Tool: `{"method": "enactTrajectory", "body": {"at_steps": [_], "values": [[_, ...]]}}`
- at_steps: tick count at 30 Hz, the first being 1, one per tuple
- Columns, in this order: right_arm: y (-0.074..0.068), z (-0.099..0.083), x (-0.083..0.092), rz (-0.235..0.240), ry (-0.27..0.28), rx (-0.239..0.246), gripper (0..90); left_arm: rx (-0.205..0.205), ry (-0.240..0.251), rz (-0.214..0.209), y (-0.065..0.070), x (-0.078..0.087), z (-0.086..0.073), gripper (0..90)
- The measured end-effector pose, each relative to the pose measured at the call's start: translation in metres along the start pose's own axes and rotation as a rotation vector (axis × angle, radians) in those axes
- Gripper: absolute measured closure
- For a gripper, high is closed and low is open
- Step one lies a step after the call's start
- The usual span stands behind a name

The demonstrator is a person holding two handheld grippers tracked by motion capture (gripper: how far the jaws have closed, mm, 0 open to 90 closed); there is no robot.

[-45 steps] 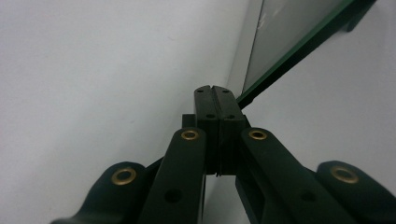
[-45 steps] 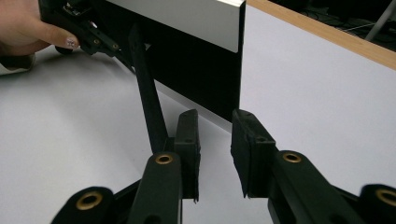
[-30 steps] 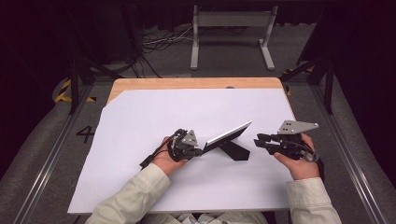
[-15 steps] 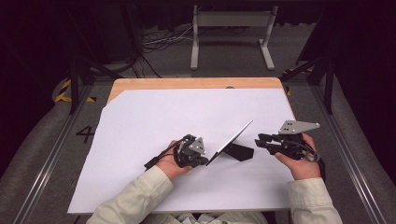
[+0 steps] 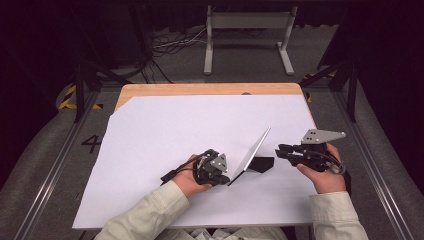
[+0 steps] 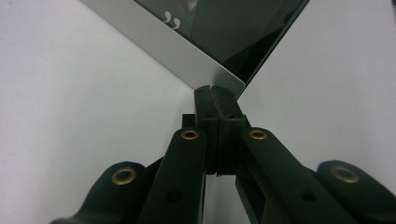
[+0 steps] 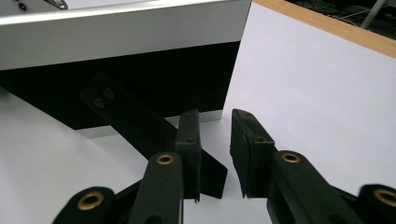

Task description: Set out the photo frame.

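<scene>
A silver-edged picture frame stands tilted on the white sheet, propped on its black stand leg. My left gripper is shut, its tips at the frame's lower corner; I cannot tell whether they pinch that corner or just touch it. The left gripper view looks up the frame's dark glass past the closed jaws of the left gripper. To the right, my right gripper is open and has just narrowed slightly. Nothing is between the right gripper jaws. The stand leg lies just beside its left jaw.
The white sheet covers most of a wooden table, whose bare far edge shows at the back. Metal rails run along both sides. A white stand and cables lie on the floor beyond.
My left hand has shifted right and toward me, and the frame has tipped steeper. The right hand has stayed in place.
</scene>
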State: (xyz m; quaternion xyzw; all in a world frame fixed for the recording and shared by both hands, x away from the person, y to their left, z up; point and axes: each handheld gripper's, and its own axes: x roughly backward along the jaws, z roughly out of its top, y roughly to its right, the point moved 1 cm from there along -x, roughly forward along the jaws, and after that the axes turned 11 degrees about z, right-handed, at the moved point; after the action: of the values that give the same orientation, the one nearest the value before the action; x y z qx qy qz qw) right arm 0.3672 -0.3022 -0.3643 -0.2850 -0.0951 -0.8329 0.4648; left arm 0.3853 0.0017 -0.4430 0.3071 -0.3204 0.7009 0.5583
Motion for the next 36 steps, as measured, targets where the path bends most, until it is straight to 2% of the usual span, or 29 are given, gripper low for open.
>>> {"method": "enactTrajectory", "body": {"at_steps": [6, 11, 21, 31, 36], "values": [[-0.001, -0.001, 0.004, -0.005, 0.001, -0.014, 73.0, -0.012, -0.008, -0.017, 0.004, -0.002, 0.005, 90.0], [-0.001, -0.004, 0.010, -0.021, 0.011, -0.032, 73.6, -0.040, -0.013, -0.036, 0.009, -0.006, 0.011, 90.0], [-0.003, -0.011, 0.023, -0.032, -0.026, -0.052, 78.6, -0.088, -0.014, -0.076, 0.017, -0.015, 0.024, 90.0], [-0.005, -0.018, 0.033, -0.063, -0.032, -0.078, 78.6, -0.090, 0.005, -0.111, 0.022, -0.024, 0.034, 90.0], [-0.007, -0.017, 0.033, -0.062, -0.031, -0.080, 78.4, -0.051, 0.027, -0.128, 0.023, -0.028, 0.036, 90.0]]}}
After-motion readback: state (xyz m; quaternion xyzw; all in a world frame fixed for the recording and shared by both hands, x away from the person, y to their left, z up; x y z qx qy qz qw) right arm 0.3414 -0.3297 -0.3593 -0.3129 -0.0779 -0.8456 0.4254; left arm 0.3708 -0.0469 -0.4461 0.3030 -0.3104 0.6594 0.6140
